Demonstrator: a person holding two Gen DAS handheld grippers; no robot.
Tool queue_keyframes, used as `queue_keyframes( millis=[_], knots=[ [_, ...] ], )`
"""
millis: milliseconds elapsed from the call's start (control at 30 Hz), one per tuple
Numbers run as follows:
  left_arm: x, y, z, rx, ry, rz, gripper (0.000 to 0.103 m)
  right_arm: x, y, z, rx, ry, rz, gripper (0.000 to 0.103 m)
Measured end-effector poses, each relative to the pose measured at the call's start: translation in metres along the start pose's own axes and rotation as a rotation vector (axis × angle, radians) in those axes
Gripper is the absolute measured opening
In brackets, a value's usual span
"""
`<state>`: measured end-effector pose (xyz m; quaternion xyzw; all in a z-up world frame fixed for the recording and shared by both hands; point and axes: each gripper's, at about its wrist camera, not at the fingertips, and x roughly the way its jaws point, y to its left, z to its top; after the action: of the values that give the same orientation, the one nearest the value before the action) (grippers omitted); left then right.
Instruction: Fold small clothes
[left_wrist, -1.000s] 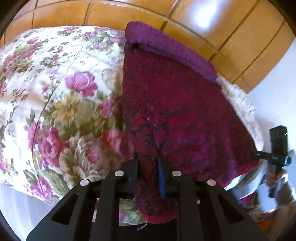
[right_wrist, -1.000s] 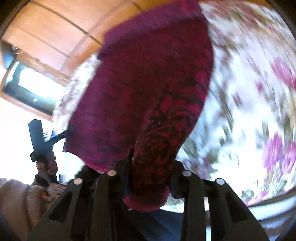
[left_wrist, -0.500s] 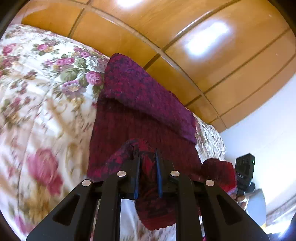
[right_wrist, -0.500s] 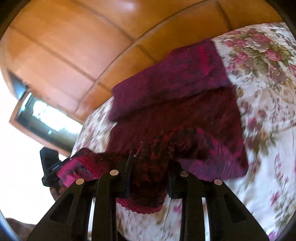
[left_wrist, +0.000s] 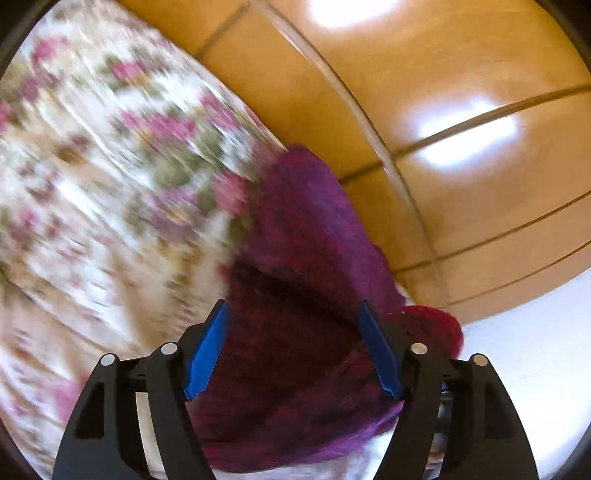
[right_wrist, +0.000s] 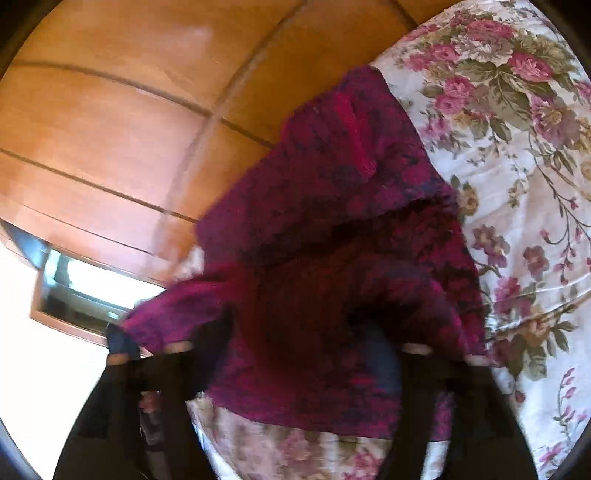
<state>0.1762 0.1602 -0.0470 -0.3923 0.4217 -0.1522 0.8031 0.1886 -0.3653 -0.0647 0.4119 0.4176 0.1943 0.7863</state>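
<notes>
Nearest, the left claw (left_wrist: 291, 347) is spreading its blue pads (left_wrist: 207, 354) with the maroon knitted garment (left_wrist: 291, 332) lying loose between them, unpinched; the right claw (right_wrist: 295, 354) is likewise opening, the same garment (right_wrist: 332, 240) draped over its blurred fingers. The risk as I judge it: knit snagging on a withdrawing finger and dragging the fold open. Beyond, the garment lies doubled on the floral bedspread (right_wrist: 517, 166), against the wooden headboard (left_wrist: 443, 110). No containers in view
</notes>
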Motion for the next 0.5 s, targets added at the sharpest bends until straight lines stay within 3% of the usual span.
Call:
queue_keyframes(
  millis=[67, 133, 200, 300, 367, 400, 433, 500],
  knots=[
    [-0.008, 0.005, -0.009, 0.078, -0.009, 0.041, 0.070, -0.019, 0.007, -0.001, -0.056, -0.079, -0.033, 0.094],
    [-0.012, 0.012, -0.022, 0.136, 0.000, 0.055, 0.077, -0.033, 0.006, -0.003, -0.087, -0.105, -0.071, 0.094],
    [-0.014, 0.027, -0.042, 0.152, 0.034, 0.035, 0.078, -0.038, 0.006, -0.008, -0.141, -0.111, -0.143, 0.094],
    [-0.009, 0.043, -0.068, 0.127, 0.084, -0.015, 0.078, -0.035, -0.005, -0.024, -0.227, -0.060, -0.256, 0.076],
    [-0.003, 0.044, -0.083, 0.155, 0.089, -0.017, 0.078, -0.022, -0.014, -0.036, -0.265, -0.014, -0.318, 0.053],
    [-0.002, 0.041, -0.086, 0.173, 0.080, -0.015, 0.077, -0.021, -0.017, -0.042, -0.283, -0.012, -0.343, 0.051],
    [0.001, 0.038, -0.087, 0.189, 0.083, -0.017, 0.059, -0.017, -0.019, -0.044, -0.310, -0.019, -0.362, 0.047],
    [0.009, 0.029, -0.087, 0.215, 0.123, -0.011, 0.037, -0.016, -0.019, -0.049, -0.331, -0.029, -0.381, 0.033]
  ],
)
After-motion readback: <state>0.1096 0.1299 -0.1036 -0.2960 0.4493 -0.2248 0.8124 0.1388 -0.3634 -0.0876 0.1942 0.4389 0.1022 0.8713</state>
